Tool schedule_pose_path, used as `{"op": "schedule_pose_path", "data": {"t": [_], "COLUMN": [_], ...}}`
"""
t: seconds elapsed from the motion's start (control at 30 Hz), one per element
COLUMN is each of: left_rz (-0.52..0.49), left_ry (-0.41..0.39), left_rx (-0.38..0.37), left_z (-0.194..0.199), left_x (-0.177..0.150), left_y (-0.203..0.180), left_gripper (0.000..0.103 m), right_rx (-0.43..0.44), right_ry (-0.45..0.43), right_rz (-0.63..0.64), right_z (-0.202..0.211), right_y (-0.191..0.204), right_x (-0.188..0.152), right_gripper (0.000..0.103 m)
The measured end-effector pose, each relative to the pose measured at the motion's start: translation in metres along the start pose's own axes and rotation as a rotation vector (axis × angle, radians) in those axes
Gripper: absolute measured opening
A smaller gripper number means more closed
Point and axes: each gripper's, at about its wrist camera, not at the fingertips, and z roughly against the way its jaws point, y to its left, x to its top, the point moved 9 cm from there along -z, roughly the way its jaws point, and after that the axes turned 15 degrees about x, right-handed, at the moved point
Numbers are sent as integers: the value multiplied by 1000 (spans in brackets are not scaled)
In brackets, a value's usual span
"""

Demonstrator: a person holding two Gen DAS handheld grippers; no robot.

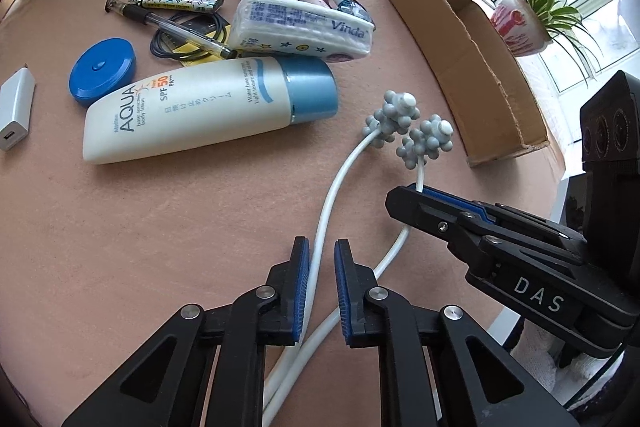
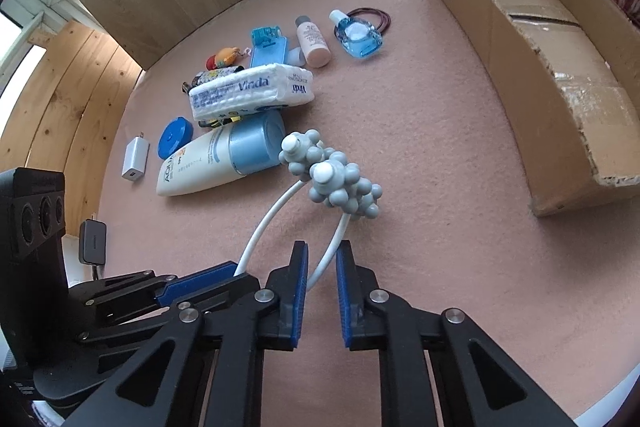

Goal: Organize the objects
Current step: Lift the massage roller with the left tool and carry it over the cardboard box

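Both grippers are working one object here: a white U-shaped neck massager [image 2: 280, 215] with two knobbly grey heads. The left gripper [image 1: 322, 291] has its blue pads a little apart, one white arm of the massager running up between them; whether the pads actually bite on it I cannot tell. The right gripper [image 2: 322, 291] straddles the other arm the same way, fingers slightly spread, the tube brushing its left pad. In the left wrist view the right gripper comes in from the side with the tube disappearing between its tips, near the grey heads.

Why two grippers? My read is that the springy frame splays wide, so taking one arm each lets the person control it or squeeze it narrower before moving it.

Ahead and to the right of the right gripper sits the open cardboard box [image 2: 516, 39], looking empty, the likely destination. Ahead and to the left lies the clutter: the AQUA sunscreen bottle [image 1: 192, 107] just beyond the grey heads, the Vinda tissue pack [image 1: 300, 27] behind it, and the blue tape measure [image 1: 102, 69].
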Motion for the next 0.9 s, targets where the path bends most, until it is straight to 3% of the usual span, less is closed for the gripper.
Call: {"op": "schedule_pose_path", "data": {"t": [0.23, 0.37, 0.43, 0.53, 0.57, 0.6, 0.7, 0.83, 0.9], "left_rz": [27, 39, 70, 69, 64, 62, 41, 20, 3], "left_ry": [-21, -32, 1, 9, 14, 16, 11, 12, 11], "left_rx": [-75, -37, -60, -73, -72, -71, -61, -43, -35], "left_z": [12, 12, 6, -1, -3, -4, -14, -16, -15], "left_x": [6, 14, 14, 18, 18, 18, 22, 17, 14], "left_y": [-19, -22, -22, -32, -35, -38, -57, -56, -55], "left_gripper": [7, 7, 8, 21, 36, 42, 41, 28, 27], "right_rx": [24, -13, -21, -33, -39, -40, -43, -49, -34], "right_ry": [-42, -25, -4, 10, 21, 34, 53, 45, 43], "right_rz": [57, 88, 71, 53, 55, 57, 44, 2, -31], "right_z": [22, 22, 19, 22, 22, 22, 23, 30, 32], "right_y": [13, 10, 1, -14, -18, -20, -28, -34, -36], "right_x": [14, 18, 16, 8, 5, 2, -4, -13, -19], "right_gripper": [10, 10, 10, 10, 11, 13, 14, 32, 36]}}
